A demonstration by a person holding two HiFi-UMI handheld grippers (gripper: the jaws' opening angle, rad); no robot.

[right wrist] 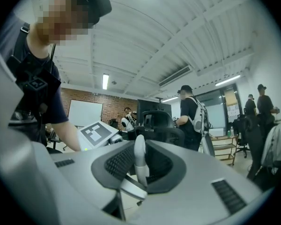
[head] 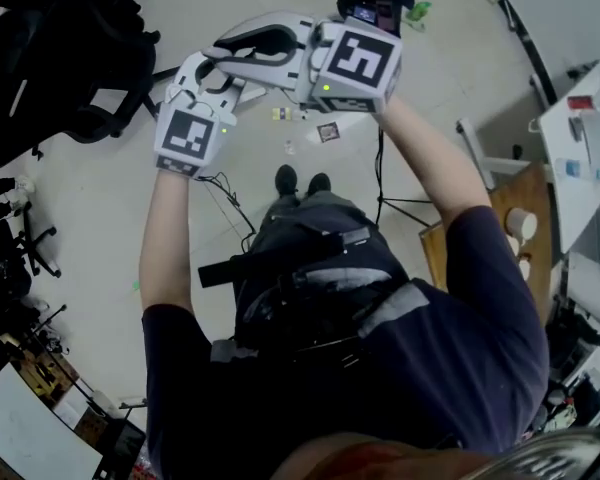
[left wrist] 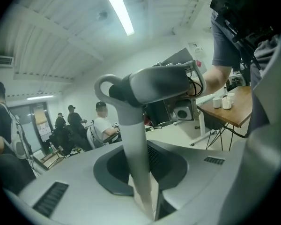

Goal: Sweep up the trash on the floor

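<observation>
The person's dark-clad torso filled the near edge of the head view, with both bare forearms stretched away from it. At the end of the left forearm, the left gripper had its jaws drawn in narrow and pressed on a grey pole that rose upright between them to a looped top. Just right of it and a little farther out, the right gripper was closed partway on a slim white handle standing upright between its jaws. I could not tell whether pole and handle were one tool. The two grippers sat close together, their marker cubes facing up.

Below them, the person's black shoes stood on the pale floor. The trash, a few small scraps, lay on the floor just beyond the toes, under the raised grippers. A wooden table carrying a paper cup stood to the right. A black office chair stood far left. In the distance, other people sat or stood around the room.
</observation>
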